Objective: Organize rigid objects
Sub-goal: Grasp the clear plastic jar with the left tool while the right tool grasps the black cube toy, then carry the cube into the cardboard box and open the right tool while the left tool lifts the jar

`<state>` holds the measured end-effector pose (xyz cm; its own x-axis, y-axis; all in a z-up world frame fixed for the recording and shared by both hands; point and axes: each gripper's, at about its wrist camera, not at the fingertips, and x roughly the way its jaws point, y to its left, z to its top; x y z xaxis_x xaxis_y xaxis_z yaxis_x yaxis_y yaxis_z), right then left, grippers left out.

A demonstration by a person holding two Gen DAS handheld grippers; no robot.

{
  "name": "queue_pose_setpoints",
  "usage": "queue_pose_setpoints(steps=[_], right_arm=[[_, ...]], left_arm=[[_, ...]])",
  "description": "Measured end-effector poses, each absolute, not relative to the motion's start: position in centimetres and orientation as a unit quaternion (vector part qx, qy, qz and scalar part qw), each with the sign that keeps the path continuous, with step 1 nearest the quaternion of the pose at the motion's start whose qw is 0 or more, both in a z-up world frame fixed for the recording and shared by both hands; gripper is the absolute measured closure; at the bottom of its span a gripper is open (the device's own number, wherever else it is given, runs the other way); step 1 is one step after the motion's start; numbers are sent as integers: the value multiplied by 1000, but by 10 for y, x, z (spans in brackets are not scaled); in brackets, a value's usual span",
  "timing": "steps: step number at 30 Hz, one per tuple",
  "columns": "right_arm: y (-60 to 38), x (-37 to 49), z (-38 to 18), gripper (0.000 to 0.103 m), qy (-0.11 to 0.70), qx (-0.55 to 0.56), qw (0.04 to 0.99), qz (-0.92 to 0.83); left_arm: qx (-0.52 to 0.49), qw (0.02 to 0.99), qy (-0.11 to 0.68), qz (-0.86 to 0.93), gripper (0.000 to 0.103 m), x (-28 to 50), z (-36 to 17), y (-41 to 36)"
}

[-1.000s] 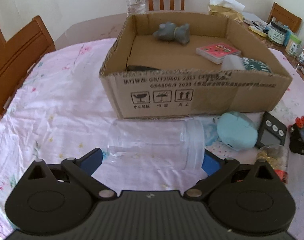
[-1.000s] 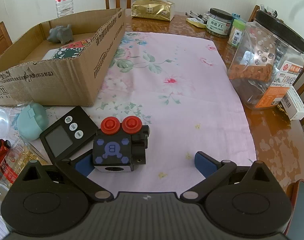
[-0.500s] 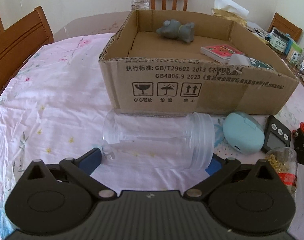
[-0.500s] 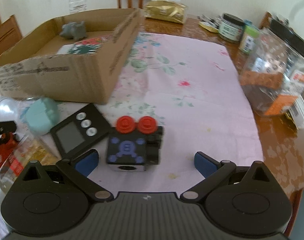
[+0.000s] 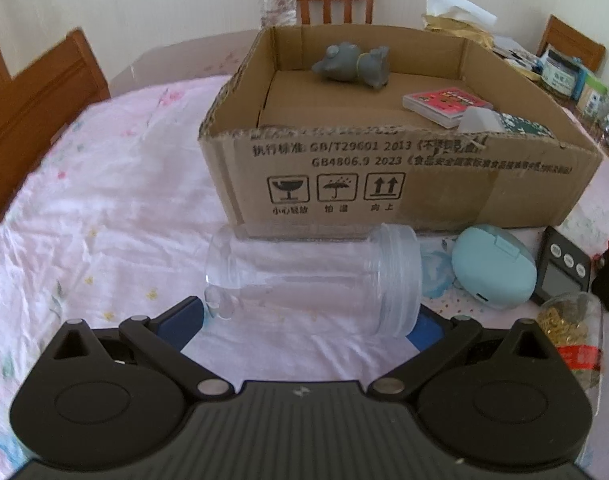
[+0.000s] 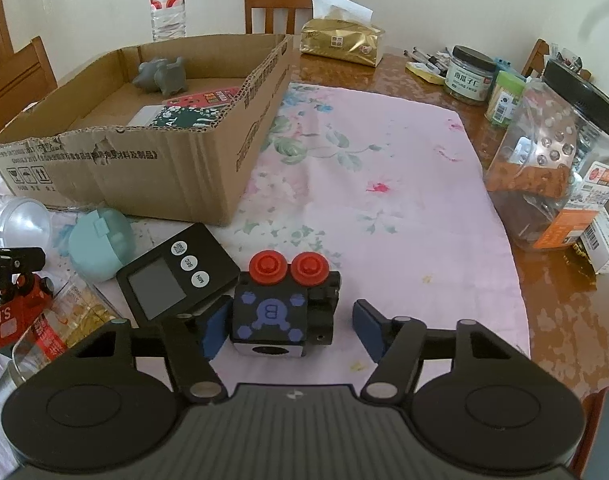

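Note:
A clear plastic jar lies on its side on the pink cloth, just in front of the cardboard box. My left gripper stands wide open around it, one blue pad at the jar's base and one behind its rim. On the right, a black cube toy with two red knobs sits between the fingers of my right gripper. Those jaws are closing: the left pad is against the cube, while the right pad is still a gap away.
The box holds a grey toy, a pink card pack and a dark green packet. A teal case, a black timer and a small jar of gold bits lie near it. Jars crowd the right edge.
My right gripper's jaws have closed in around the black cube, the left pad reaching its side. The left gripper and clear jar have barely shifted.

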<state>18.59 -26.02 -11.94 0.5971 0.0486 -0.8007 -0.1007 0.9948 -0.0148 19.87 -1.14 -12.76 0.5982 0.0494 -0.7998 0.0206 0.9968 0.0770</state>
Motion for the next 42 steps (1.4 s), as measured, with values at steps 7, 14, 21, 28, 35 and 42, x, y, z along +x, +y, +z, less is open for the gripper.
queue_pose_setpoints(steps=[7,14,21,28,35,42], right_arm=[[-254,186,-119,37,444,-28,895,38],[-253,186,-118,46,446,-31,894,37],[-252,185,-115,47,452,-35,891,35],[-256,184,-104,47,459,-44,886,47],[-263,181,-71,47,452,-57,886,79],[-250,186,-21,47,419,-84,895,131]], left_arm=[[46,899,435,1,1,200,-121,-13],[40,902,429,-11,4,205,-115,-7],[42,899,434,-32,11,210,-113,-4],[65,894,439,-59,12,208,-103,0],[84,890,438,-97,12,203,-74,8],[89,886,438,-123,12,198,-43,19]])
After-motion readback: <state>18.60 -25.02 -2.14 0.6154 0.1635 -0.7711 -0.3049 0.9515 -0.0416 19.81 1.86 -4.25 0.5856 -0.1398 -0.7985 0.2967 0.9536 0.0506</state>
